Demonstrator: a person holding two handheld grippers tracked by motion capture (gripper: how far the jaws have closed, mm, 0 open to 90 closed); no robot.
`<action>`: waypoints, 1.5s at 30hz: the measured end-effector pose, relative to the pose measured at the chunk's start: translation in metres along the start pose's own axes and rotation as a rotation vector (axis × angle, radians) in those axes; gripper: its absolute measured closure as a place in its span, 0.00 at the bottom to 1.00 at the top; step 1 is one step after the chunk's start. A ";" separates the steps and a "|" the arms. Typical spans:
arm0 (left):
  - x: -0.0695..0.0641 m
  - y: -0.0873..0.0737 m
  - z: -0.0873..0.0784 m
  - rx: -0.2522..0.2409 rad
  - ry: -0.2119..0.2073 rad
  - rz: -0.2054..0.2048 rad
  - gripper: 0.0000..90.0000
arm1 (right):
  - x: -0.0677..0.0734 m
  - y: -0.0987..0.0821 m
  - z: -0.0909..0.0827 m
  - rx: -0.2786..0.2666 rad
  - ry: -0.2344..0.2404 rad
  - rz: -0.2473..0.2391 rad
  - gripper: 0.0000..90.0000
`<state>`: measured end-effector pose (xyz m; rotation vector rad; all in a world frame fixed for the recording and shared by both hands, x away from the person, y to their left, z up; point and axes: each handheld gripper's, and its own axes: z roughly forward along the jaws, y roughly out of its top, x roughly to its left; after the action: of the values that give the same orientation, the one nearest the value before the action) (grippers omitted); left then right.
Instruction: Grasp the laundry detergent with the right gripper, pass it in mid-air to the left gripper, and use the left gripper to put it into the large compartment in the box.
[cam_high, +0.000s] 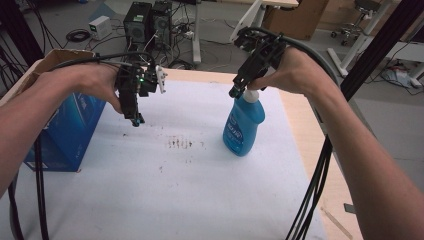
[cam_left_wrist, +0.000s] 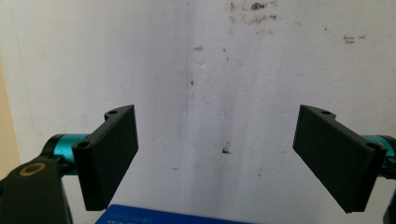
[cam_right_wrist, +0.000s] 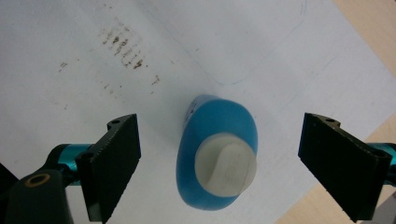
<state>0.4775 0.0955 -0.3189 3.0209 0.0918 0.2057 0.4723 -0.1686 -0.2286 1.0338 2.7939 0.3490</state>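
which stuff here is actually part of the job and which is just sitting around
In the job:
- blue spray bottle, upright on the white mat, with its white cap
- right gripper, jaws open either side of the cap
- left gripper, open above the mat
- brown stains on the white mat, probably

Just lying about:
- blue carton at the left edge
- computer towers on the floor

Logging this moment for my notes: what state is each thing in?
blue bottle: upright on the sheet, white cap on.
right gripper: open, jaws either side of the cap, apart from it.
left gripper: open, empty.
blue box: standing at table's left.
white sheet: brown-stained.
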 end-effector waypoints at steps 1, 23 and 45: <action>0.000 0.000 0.000 -0.006 0.004 -0.003 0.16 | 0.000 -0.002 0.000 -0.002 0.004 0.009 0.14; 0.000 -0.004 -0.002 -0.007 0.006 -0.005 0.16 | 0.013 -0.067 0.020 -0.153 -0.029 0.101 0.14; 0.000 -0.001 0.001 -0.003 0.020 0.011 0.16 | 0.024 -0.109 0.070 -0.450 -0.087 0.185 0.14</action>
<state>0.4774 0.0961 -0.3197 3.0174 0.0768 0.2373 0.4015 -0.2218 -0.3256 1.1549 2.3817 0.8812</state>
